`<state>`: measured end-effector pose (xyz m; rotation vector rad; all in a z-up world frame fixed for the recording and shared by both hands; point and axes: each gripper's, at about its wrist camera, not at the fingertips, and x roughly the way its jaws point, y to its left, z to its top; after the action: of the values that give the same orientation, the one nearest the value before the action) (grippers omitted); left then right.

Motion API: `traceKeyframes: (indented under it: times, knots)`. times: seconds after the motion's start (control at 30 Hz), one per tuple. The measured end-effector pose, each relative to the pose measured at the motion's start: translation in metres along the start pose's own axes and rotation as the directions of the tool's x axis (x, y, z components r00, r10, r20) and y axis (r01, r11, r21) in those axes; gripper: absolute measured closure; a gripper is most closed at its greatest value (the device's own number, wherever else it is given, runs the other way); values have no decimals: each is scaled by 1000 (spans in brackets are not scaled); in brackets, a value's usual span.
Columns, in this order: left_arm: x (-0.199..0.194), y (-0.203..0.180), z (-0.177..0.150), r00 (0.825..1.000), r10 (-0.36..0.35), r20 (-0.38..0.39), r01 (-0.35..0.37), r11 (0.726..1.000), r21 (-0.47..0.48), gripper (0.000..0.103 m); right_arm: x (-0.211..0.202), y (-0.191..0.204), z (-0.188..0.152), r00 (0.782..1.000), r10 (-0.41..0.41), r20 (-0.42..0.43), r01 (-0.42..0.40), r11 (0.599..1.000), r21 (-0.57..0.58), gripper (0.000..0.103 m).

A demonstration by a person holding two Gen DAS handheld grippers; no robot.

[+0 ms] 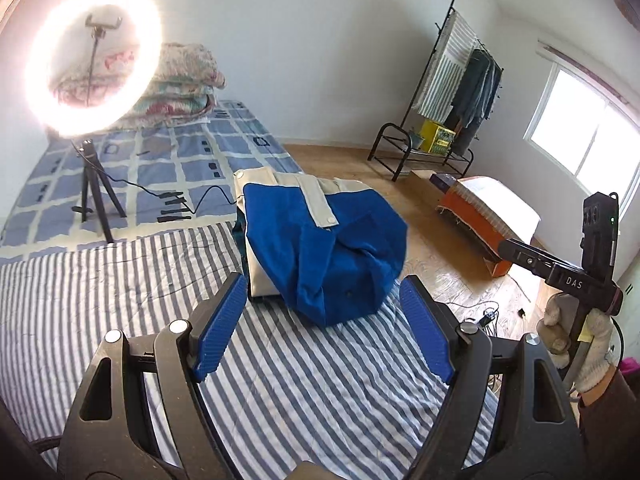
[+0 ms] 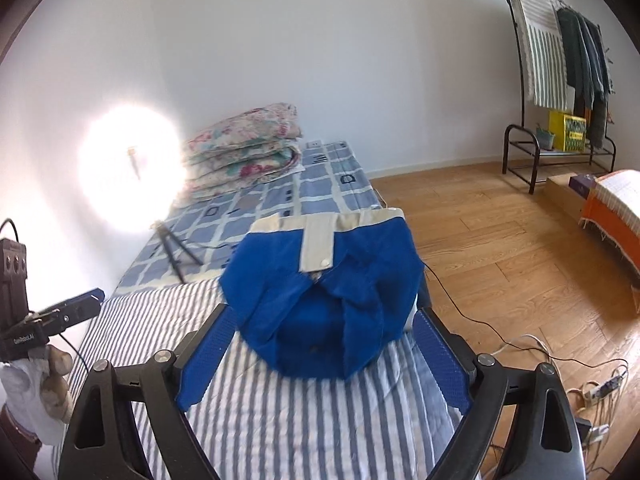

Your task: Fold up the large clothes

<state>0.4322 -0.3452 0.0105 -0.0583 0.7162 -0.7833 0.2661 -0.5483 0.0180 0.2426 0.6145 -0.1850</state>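
Striped bedsheet (image 1: 320,380) bears folded blue garment (image 1: 320,248).

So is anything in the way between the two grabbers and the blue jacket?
Nothing visible. The folded jacket lies on the striped sheet just ahead of the left gripper and right gripper. Both are open and empty, with only bare sheet between them and the jacket.

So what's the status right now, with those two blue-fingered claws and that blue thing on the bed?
Left gripper open, empty. Right gripper open, empty. Folded blue-and-cream garment lying on the striped sheet, free of both. Nothing in the way.
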Motion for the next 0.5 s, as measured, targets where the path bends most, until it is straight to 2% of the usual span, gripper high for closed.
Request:
traceKeyframes:
  times: [0.13, 0.3, 0.4, 0.43, 0.5]
  knots:
    - [-50, -24, -22, 999, 29, 25, -30, 998, 47, 22, -41, 20, -18, 1000, 10, 13, -10, 1000, -20, 11]
    - [-104, -49, -48, 996, 58, 61, -63, 995, 83, 21, -88, 40, -42, 999, -22, 38, 23, 999, -32, 7]
    - [-136, -61, -67, 993, 65, 94, -74, 993, 93, 14, -113, 52, -56, 998, -42, 54, 44, 998, -36, 5]
    - [-147, -64, -74, 992, 66, 106, -77, 992, 97, 13, -122, 56, -61, 996, -57, 65, 60, 997, -41, 1]
    - [-165, -71, -87, 989, 85, 124, -98, 989, 106, 11, -136, 65, -70, 994, -80, 75, 84, 995, -53, 0]
